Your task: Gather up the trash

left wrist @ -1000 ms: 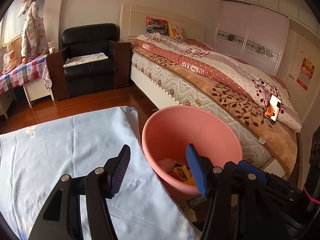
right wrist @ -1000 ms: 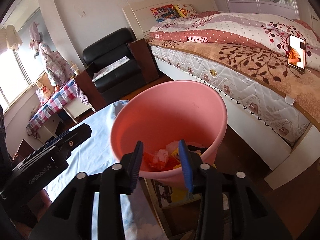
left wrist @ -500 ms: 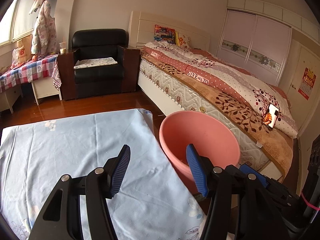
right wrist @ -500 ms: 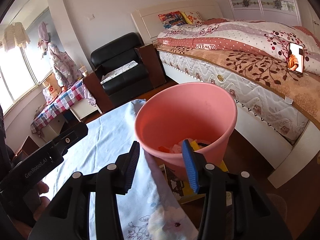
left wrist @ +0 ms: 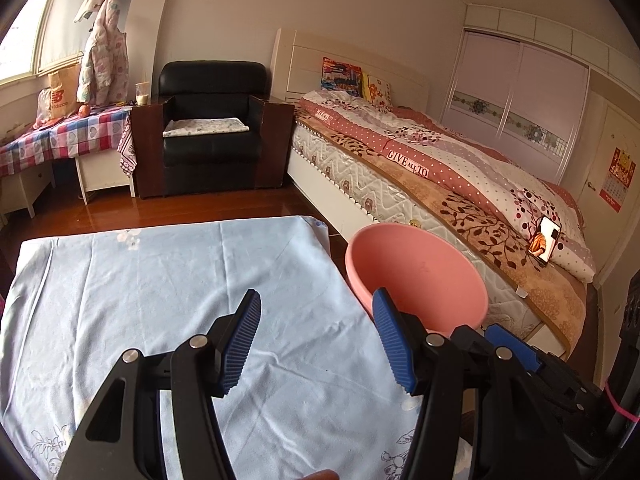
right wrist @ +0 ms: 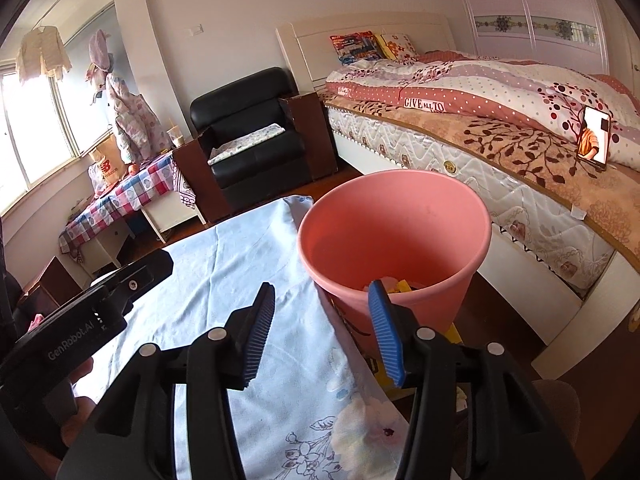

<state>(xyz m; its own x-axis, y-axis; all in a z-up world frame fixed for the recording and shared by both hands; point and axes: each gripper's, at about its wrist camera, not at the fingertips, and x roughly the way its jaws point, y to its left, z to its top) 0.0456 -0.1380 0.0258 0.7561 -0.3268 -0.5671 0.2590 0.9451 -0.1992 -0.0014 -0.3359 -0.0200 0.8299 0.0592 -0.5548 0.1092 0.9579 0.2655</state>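
A pink bin (right wrist: 400, 240) stands on the floor at the right edge of a table covered with a light blue cloth (left wrist: 160, 300). The bin also shows in the left wrist view (left wrist: 420, 272). A little yellow and pale trash (right wrist: 396, 285) shows at its bottom. My left gripper (left wrist: 316, 336) is open and empty above the cloth, left of the bin. My right gripper (right wrist: 320, 328) is open and empty, above the cloth's right edge and just short of the bin. The left gripper's body (right wrist: 84, 320) shows at the left of the right wrist view.
A bed (left wrist: 440, 184) with a patterned quilt runs along the right, with a phone (left wrist: 545, 240) propped on it. A black armchair (left wrist: 212, 136) stands at the back. A checked-cloth side table (left wrist: 60, 140) is at the left. The floor is wood.
Both grippers have drawn back and up from the bin. It now looks smaller and farther, and more of the blue cloth shows. Both grippers stayed open.
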